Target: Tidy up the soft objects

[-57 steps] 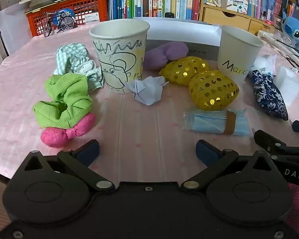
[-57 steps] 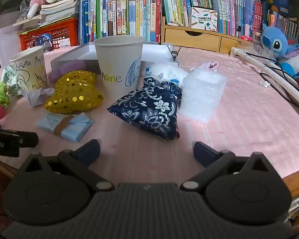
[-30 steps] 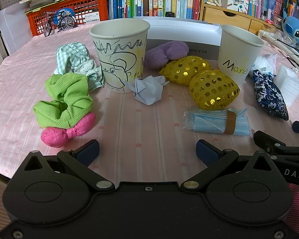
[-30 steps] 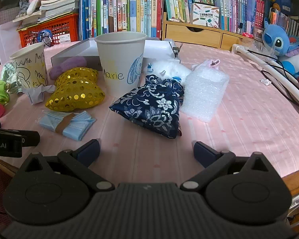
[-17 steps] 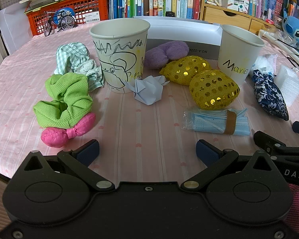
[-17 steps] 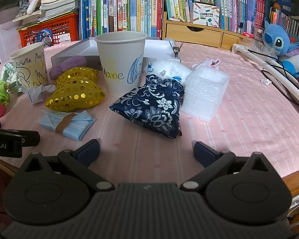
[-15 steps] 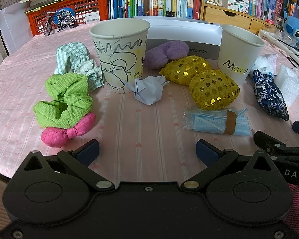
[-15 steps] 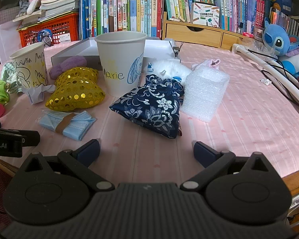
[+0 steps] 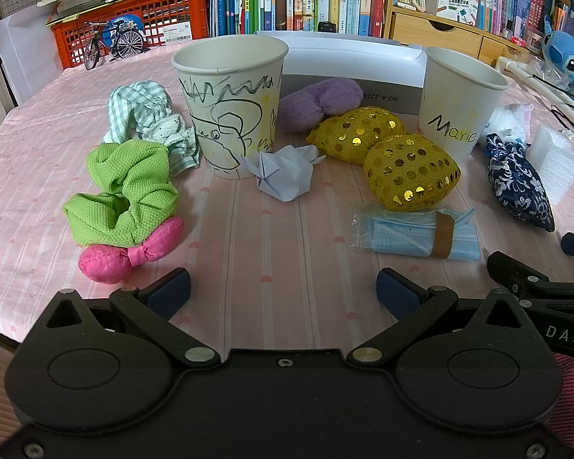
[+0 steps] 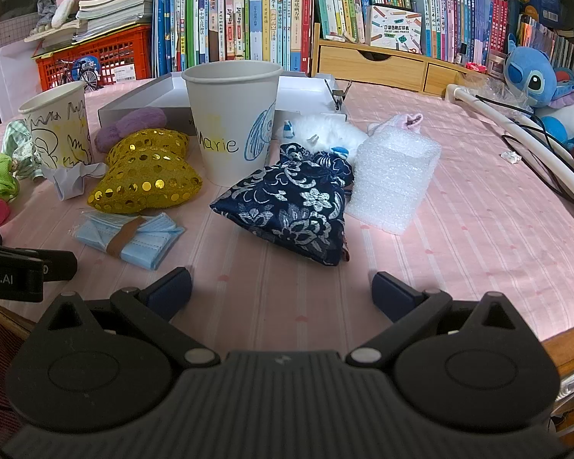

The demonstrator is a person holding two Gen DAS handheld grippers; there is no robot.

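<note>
A: Left claw (image 9: 283,290) and right claw (image 10: 281,288)?
B: Both spread wide, nothing between the fingers, low over the near edge of the pink worktop (image 9: 279,252).
A: The soft things?
B: Green scrunchie (image 9: 122,191) touching the pink bow (image 9: 128,252); floral pouch (image 10: 291,206) beside the Marie cup (image 10: 231,122).

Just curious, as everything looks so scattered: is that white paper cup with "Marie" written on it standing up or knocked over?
Upright. The white paper cup marked "Marie" stands on its base on the pink striped tablecloth, open rim facing up.

Soft items (image 9: 122,187) scattered beside cups (image 9: 231,103)
</note>
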